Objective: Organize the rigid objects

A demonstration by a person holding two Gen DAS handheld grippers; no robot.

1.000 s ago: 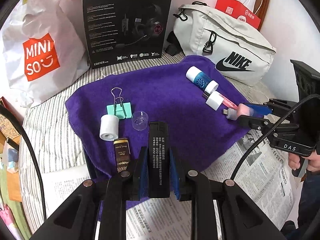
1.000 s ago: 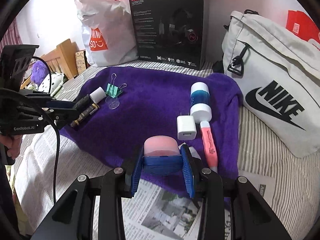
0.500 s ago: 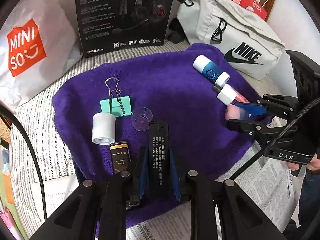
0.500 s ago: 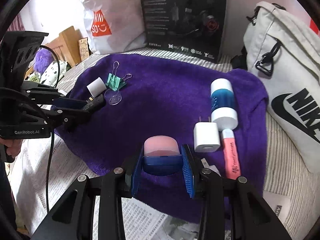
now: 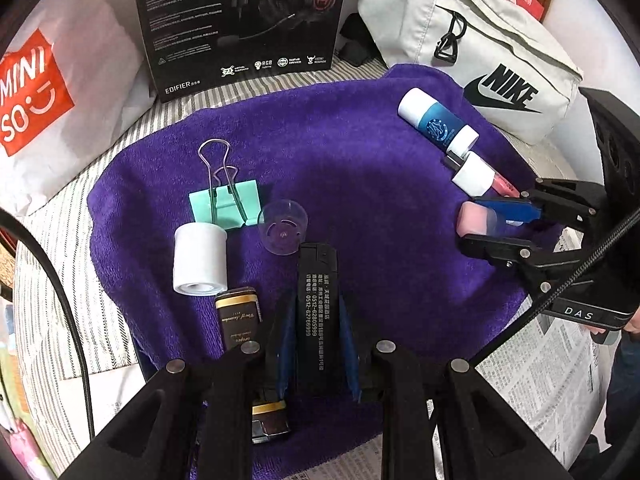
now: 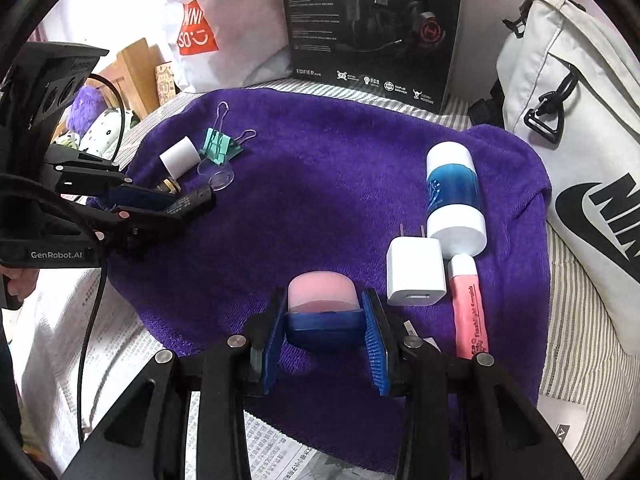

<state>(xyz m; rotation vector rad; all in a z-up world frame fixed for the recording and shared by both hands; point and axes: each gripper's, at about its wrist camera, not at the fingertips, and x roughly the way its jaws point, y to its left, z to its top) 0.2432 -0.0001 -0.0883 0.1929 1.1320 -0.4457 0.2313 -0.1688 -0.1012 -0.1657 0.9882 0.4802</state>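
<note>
My left gripper (image 5: 316, 316) is shut on a black lighter (image 5: 317, 280) with white print, low over the purple towel (image 5: 360, 148). It also shows in the right wrist view (image 6: 176, 204). My right gripper (image 6: 324, 320) is shut on a pink and blue eraser (image 6: 322, 294), which also shows in the left wrist view (image 5: 478, 218). On the towel lie a white roll (image 5: 200, 258), a green binder clip (image 5: 226, 202), a clear cap (image 5: 283, 231), a brown lighter (image 5: 238, 316), a blue bottle (image 6: 454, 196), a white charger (image 6: 416, 274) and a pink tube (image 6: 468, 308).
A black headset box (image 5: 240, 20), a Miniso bag (image 5: 52, 92) and a grey Nike bag (image 5: 480, 44) stand behind the towel. Newspaper (image 5: 536, 372) covers the striped bed in front.
Both grippers moved forward over the towel, each keeping its grip. The objects on the towel look nearer and have not shifted.
</note>
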